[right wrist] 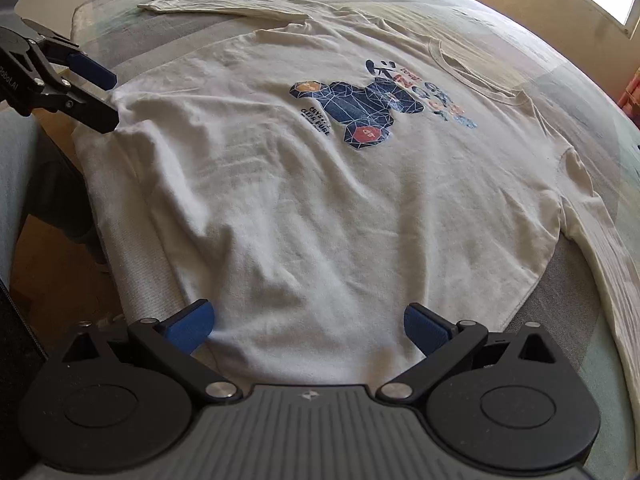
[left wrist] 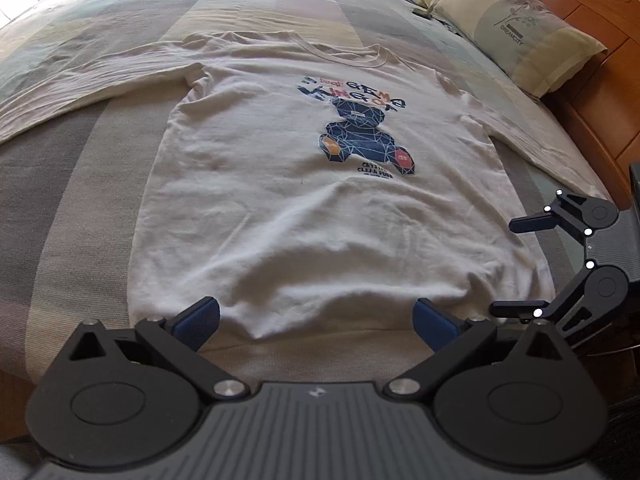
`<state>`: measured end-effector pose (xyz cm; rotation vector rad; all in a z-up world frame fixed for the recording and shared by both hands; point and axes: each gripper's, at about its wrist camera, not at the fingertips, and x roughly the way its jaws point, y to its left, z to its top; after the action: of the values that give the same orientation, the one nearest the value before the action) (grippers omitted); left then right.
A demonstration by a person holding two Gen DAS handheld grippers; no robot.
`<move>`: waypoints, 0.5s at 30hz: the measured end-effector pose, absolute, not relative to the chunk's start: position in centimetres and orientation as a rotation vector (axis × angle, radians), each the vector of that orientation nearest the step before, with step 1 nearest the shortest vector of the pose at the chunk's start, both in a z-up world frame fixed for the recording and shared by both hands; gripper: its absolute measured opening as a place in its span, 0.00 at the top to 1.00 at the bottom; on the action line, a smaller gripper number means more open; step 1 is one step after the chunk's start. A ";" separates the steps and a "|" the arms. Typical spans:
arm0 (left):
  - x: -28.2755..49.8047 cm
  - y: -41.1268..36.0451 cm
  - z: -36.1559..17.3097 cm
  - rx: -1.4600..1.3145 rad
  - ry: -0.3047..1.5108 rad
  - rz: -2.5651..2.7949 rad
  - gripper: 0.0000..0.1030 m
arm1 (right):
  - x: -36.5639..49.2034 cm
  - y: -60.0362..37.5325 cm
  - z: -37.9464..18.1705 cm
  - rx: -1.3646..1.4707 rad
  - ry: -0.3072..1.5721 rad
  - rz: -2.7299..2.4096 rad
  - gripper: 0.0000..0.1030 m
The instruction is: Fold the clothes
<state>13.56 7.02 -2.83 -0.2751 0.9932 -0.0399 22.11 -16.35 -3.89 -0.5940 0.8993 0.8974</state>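
White shirt (left wrist: 304,208) flat on the striped bed (left wrist: 60,184), pillow (left wrist: 516,28) at two o'clock by the wooden headboard (left wrist: 600,92); both my fingers (left wrist: 200,320) spread wide, empty.

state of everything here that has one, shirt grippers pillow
shirt: spread flat on the bed, print side up, unfolded, wrinkled near the hem
sleeves: stretched out to the sides, not folded in
left gripper: open, at the hem
right gripper: open, at the hem
pillow: lying at the head of the bed
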 end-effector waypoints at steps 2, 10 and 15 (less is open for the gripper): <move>13.7 6.8 -3.5 -0.294 1.002 -0.042 0.01 | 22.4 -15.8 -3.8 -0.596 0.889 0.909 0.00; 13.0 6.6 -5.3 -0.397 1.076 -0.040 0.01 | 23.8 -15.0 -3.4 -0.545 0.882 0.914 0.00; 12.8 7.8 -3.8 -0.413 1.069 0.010 0.01 | 23.9 -15.0 -3.2 -0.499 0.890 0.974 0.00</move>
<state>12.84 7.77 -3.75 -0.4131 1.0694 0.0099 23.87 -14.99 -3.15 -0.4986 0.8898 0.9739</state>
